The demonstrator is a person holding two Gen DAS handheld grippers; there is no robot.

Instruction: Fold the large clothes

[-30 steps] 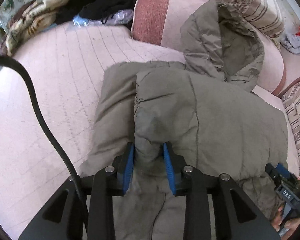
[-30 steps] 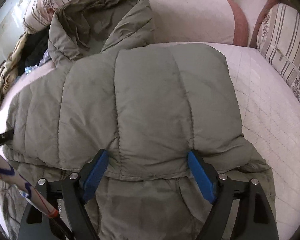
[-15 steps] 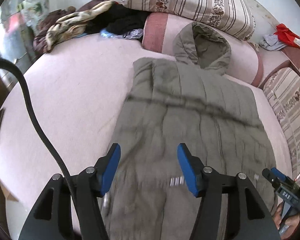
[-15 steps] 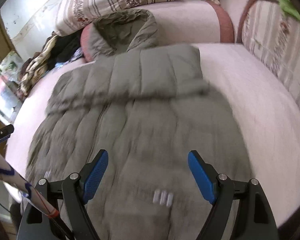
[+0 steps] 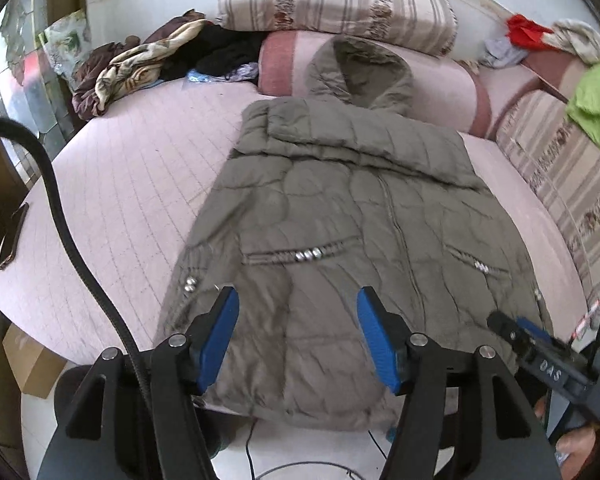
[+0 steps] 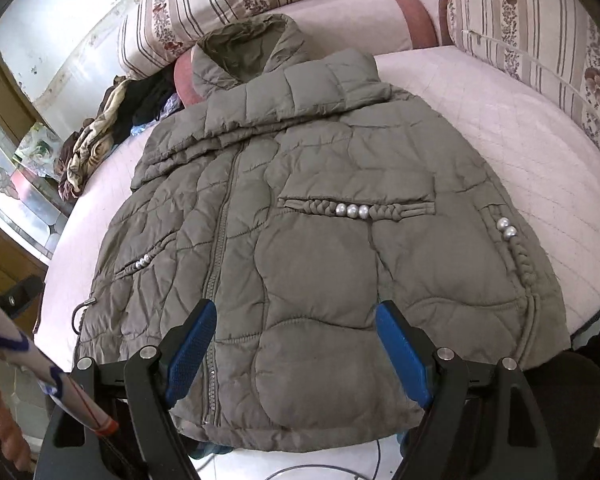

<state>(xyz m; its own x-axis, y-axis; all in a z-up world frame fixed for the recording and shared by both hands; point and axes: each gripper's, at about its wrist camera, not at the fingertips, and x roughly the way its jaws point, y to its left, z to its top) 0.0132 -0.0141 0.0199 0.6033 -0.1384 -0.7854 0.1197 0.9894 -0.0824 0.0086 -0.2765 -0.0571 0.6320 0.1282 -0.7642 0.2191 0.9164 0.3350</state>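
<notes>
With both the left tongs (image 5: pixel 298 336) and right tongs (image 6: pixel 296 354) spread apart and empty, the olive quilted puffer jacket (image 6: pixel 320 248) looks bulky, soft and springy, probably best pinched at its hem corners.

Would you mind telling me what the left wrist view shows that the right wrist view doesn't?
Left wrist only: a red cloth on the ledge, a phone at the bed edge, a cardboard box on the floor.
Right wrist only: the pull ring at the jacket's edge.
Both: the jacket laid flat, zipper up, hood against the bolster, and open grippers, left gripper, right gripper.
</notes>
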